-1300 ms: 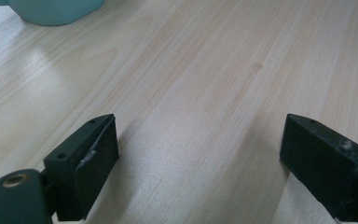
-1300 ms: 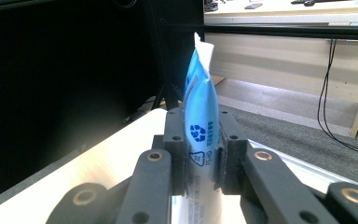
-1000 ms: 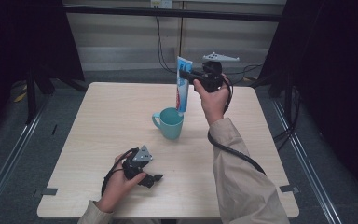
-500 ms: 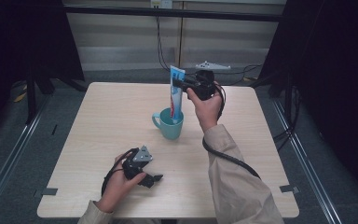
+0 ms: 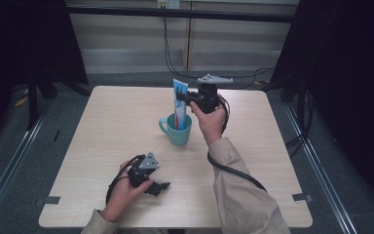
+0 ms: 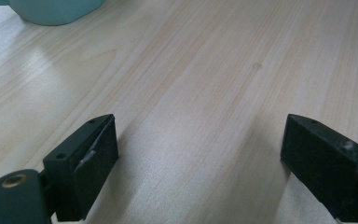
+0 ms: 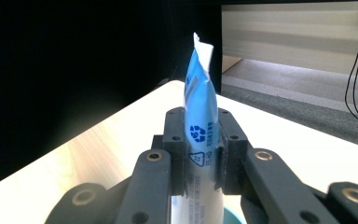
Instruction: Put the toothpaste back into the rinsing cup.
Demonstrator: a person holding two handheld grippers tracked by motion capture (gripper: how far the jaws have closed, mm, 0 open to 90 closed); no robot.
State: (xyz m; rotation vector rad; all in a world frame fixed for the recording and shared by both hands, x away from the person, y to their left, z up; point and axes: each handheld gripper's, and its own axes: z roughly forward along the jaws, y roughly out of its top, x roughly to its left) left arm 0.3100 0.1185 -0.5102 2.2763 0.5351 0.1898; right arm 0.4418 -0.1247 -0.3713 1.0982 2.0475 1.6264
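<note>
Bench (image 5: 102, 126) of pale wood carries everything, and the teal mug (image 5: 177, 131) near its middle serves as the landmark. Nearer the person than the mug and to its left, the left gripper (image 5: 158, 186) lies low on the wood in the person's left hand (image 5: 121, 192); in the left gripper view its jaws stand wide apart with nothing but bare wood between them, and the mug's base (image 6: 51, 9) sits at the top left corner of that view. A blue and white tube (image 5: 179, 105) stands nearly upright in the mug, its lower end inside the rim and its crimped end rising well above it. Just right of the mug and above its rim, the right gripper (image 5: 187, 99) is held in the right hand (image 5: 212, 119); its jaws are clamped on the tube partway up, as the right gripper view shows with the tube (image 7: 200, 126) pinched between them.
</note>
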